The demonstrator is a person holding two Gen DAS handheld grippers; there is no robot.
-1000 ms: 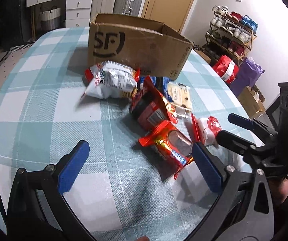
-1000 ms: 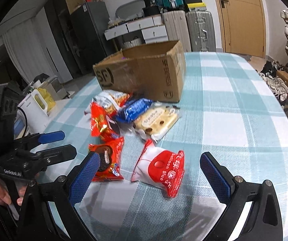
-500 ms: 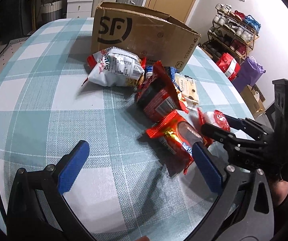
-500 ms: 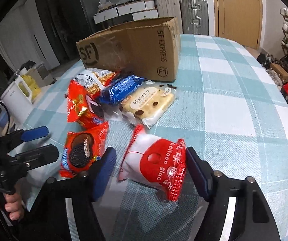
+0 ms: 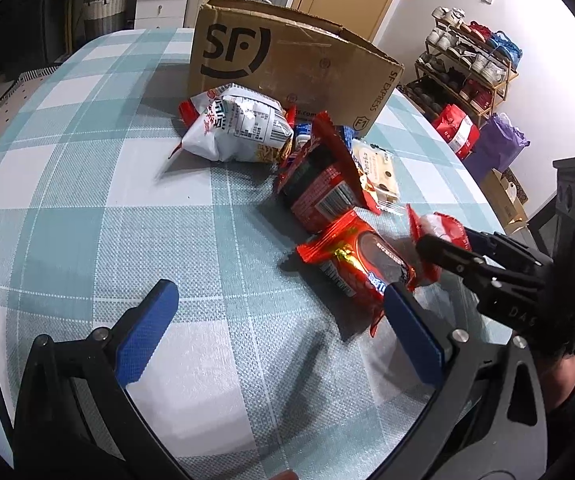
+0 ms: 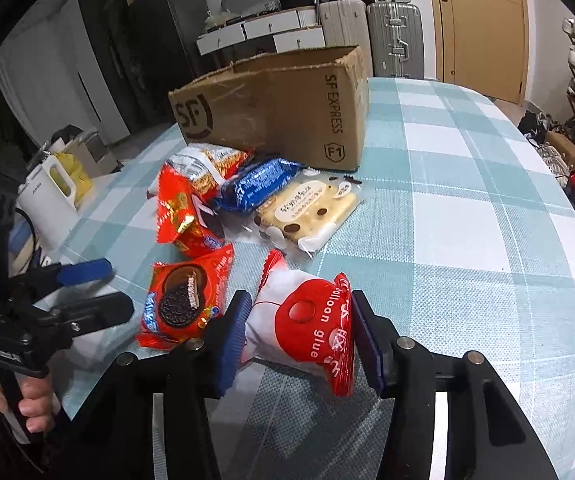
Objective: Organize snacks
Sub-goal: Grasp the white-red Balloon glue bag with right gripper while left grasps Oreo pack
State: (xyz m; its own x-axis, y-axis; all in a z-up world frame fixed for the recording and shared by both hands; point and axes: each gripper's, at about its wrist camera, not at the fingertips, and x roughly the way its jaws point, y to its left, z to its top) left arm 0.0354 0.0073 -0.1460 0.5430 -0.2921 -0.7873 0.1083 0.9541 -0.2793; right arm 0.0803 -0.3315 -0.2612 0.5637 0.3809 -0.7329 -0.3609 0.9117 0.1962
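Red-white balloon-glue pouch (image 6: 311, 332) on counter (image 6: 467, 240), pinched as my right tongs (image 6: 297, 336) just closed; left tongs (image 5: 271, 320) spread, empty. Slick puffy film might squirt out on lift toward cardboard box (image 6: 287, 108).

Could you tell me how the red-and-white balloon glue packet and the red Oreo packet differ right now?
The balloon glue packet is puffy and white with a red end; the Oreo packet is flat and red with a cookie picture. The balloon glue packet sits squeezed between the jaws of the right gripper, which have just been closing; the Oreo packet lies free, untouched, beside the open left gripper. Both rest on the checked tablecloth.
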